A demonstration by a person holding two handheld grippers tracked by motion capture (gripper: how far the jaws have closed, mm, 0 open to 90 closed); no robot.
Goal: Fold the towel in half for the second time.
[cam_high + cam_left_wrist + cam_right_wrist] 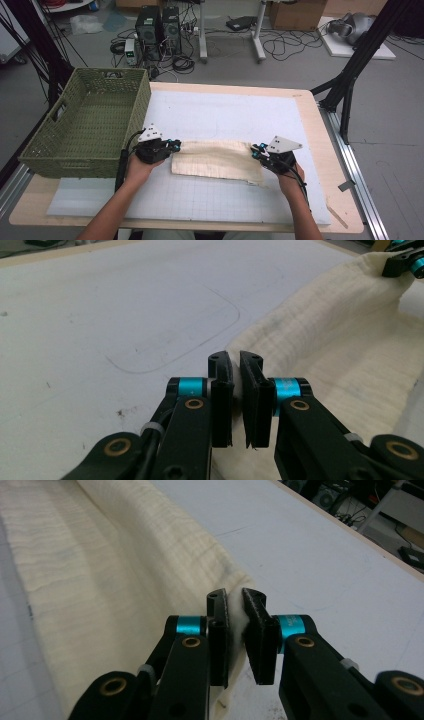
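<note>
The folded cream-coloured textured cloth (215,159) lies on the white tabletop (230,115), pinched at each end by the left tongs (173,145) and right tongs (255,150). The thin edges could slip out if pulled unevenly.

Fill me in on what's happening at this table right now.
A person holds a claw in each hand and has a cream cloth pinched at both ends: the left claw at its left end, the right claw at its right. The cloth lies folded on the white mat. A green woven basket sits at the table's left side.
</note>
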